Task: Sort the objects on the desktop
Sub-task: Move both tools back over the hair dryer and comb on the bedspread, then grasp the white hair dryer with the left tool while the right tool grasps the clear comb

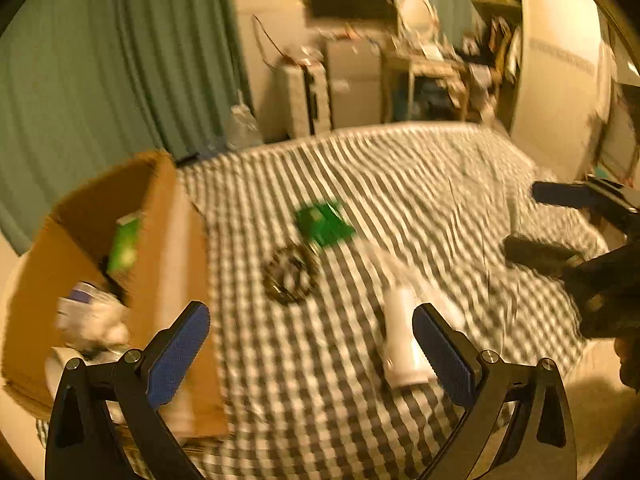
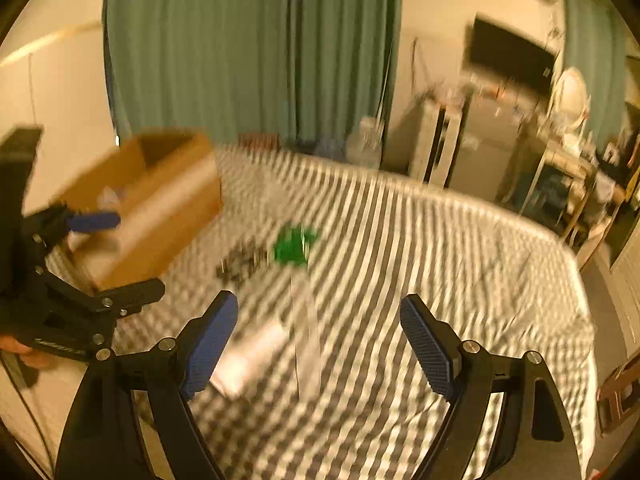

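A checked cloth (image 1: 400, 184) covers the table. On it lie a green packet (image 1: 324, 222), a dark ring-shaped thing (image 1: 290, 276) and a white cylinder (image 1: 402, 340). My left gripper (image 1: 312, 344) hovers open above the cloth, with the white cylinder just inside its right finger and untouched. The right gripper (image 1: 548, 222) shows at the right edge. In the right wrist view my right gripper (image 2: 320, 340) stands open and empty over a blurred pale strip (image 2: 306, 336) and a white flat item (image 2: 252, 356). Beyond them are the green packet (image 2: 294, 246) and the left gripper (image 2: 116, 256).
An open cardboard box (image 1: 172, 240) stands at the left of the table and holds a green pack (image 1: 126, 242) and white items (image 1: 92, 316). Green curtains (image 2: 248, 48) hang behind. Cluttered furniture (image 1: 432, 72) fills the far wall. The whole picture is motion-blurred.
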`<state>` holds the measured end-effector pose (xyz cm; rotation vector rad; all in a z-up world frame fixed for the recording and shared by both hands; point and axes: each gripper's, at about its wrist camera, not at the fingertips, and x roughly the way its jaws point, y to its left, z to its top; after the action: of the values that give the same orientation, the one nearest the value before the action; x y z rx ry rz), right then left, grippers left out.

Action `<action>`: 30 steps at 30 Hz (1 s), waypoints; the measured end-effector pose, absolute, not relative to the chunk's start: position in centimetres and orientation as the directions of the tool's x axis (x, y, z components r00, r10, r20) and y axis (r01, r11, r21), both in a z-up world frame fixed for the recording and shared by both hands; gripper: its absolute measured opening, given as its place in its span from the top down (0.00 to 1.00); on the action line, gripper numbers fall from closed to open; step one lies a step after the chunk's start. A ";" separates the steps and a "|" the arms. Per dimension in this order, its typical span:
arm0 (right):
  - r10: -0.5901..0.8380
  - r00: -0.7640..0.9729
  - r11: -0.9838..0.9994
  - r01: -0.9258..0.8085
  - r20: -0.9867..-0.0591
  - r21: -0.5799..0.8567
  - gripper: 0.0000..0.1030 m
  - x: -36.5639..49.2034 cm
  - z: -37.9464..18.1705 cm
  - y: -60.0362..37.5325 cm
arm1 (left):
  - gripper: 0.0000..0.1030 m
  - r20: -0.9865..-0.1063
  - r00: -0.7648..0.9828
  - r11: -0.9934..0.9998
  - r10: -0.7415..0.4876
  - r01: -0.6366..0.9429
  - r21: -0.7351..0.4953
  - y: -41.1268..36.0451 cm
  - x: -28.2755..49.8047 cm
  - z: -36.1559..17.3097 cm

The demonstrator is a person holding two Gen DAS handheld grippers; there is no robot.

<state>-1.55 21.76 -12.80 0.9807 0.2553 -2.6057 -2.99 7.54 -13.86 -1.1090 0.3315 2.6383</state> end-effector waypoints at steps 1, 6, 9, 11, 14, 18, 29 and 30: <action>-0.242 -0.662 -0.920 0.390 -0.709 -0.050 0.19 -2.2 -14.5 21.5 | 0.00 -0.742 -0.655 -0.935 0.143 -0.335 0.116 8.0 -3.2 -14.6; -0.200 -0.561 -0.886 0.454 -0.803 -0.097 0.38 -3.0 -19.3 20.0 | 0.00 -0.796 -0.586 -0.920 0.149 -0.377 0.105 9.1 -4.0 -16.8; -0.197 -0.492 -0.891 0.450 -0.848 -0.053 0.40 -3.7 -20.9 20.3 | 0.00 -0.829 -0.534 -0.920 0.168 -0.387 0.062 9.4 -4.8 -18.1; -0.203 -0.465 -0.898 0.439 -0.862 -0.026 0.40 -4.2 -21.3 20.6 | 0.00 -0.844 -0.506 -0.916 0.181 -0.398 0.042 9.8 -5.3 -18.7; -0.202 -0.432 -0.904 0.427 -0.879 -0.002 0.40 -4.7 -22.2 21.0 | 0.00 -0.864 -0.467 -0.907 0.189 -0.420 0.028 10.6 -5.7 -19.9; -0.153 -0.388 -0.902 0.432 -0.909 -0.032 0.41 -5.9 -23.9 20.3 | 0.00 -0.901 -0.405 -0.911 0.154 -0.412 0.030 11.2 -6.7 -21.8; -0.129 -0.399 -0.902 0.427 -0.908 -0.060 0.76 -7.3 -24.7 21.2 | 0.00 -0.935 -0.278 -0.906 0.221 -0.413 -0.092 11.9 -7.7 -24.1; -0.134 -0.396 -0.906 0.420 -0.909 -0.050 0.77 -7.4 -24.6 21.7 | 0.00 -0.935 -0.283 -0.902 0.212 -0.425 -0.076 12.3 -7.5 -24.2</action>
<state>-7.37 21.70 -24.56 1.4888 0.3890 -2.3443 -7.50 12.26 -24.16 -1.5773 0.2640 2.2230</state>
